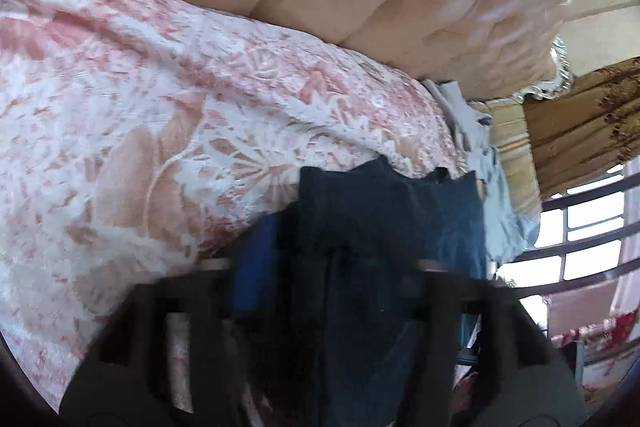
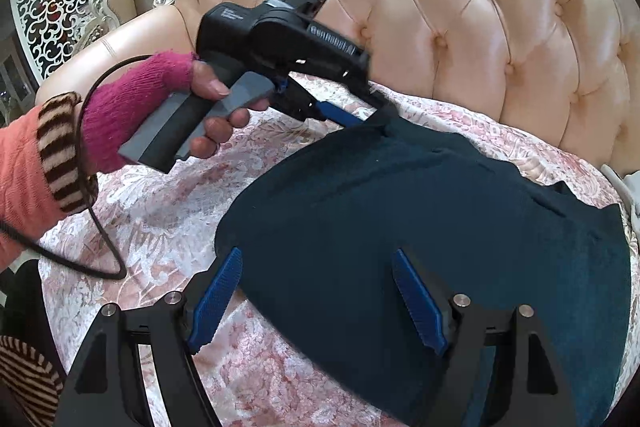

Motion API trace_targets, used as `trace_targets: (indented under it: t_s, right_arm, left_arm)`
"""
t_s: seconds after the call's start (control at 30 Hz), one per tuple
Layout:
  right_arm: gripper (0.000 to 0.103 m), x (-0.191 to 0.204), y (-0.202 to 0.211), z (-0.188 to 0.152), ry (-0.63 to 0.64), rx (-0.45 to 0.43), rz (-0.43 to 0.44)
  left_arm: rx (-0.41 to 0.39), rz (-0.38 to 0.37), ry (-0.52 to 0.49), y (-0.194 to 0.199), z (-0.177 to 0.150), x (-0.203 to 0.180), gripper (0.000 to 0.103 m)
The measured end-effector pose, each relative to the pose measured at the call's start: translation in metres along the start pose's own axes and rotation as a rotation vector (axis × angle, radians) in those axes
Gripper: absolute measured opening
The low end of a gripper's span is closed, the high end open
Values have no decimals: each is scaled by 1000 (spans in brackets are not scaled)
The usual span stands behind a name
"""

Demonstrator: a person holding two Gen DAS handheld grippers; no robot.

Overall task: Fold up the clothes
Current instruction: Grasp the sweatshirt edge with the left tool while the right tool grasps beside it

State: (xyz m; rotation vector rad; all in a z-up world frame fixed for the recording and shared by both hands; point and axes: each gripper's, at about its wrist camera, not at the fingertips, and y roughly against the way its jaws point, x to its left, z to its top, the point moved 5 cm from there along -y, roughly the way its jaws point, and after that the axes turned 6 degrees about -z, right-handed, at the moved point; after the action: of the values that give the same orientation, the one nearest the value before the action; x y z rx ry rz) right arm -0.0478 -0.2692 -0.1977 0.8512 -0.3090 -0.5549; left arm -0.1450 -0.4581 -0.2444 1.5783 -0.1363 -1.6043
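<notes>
We saw the dark blue garment spread on the pink bedspread; our right gripper stood released above it, our left gripper apparently pinching its far edge

Dark blue garment between claw fingers, pink floral bedspread

Two close wrist views angled down, sharing dark garment on bedspread.
</notes>
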Motion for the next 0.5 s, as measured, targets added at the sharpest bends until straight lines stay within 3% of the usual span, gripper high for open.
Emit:
trace_targets:
  t_s: [0.07, 0.1, 0.13, 0.2, 0.37, 0.5]
  right_arm:
    - [79, 2, 1, 0, 5, -2, 2]
    - [79, 1, 0, 0, 4, -2, 2]
    - [79, 1, 0, 0, 2, -1, 1]
    - [79, 1, 1, 1, 10, -3, -18]
    - [79, 9, 5, 7, 45, -13, -117]
    - [76, 28, 7, 8, 125, -17, -100]
  left_arm:
    - [15, 19, -15, -5, -1, -1, 76]
    - [13, 41, -22, -6, -1, 0, 60]
    - [4, 58, -26, -7, -2, 2, 30]
    - [-16, 40, -16, -4, -4, 1, 25]
    - [-24, 95, -102, 1, -10, -13, 18]
    - [-32, 107, -136, 12, -11, -24, 17]
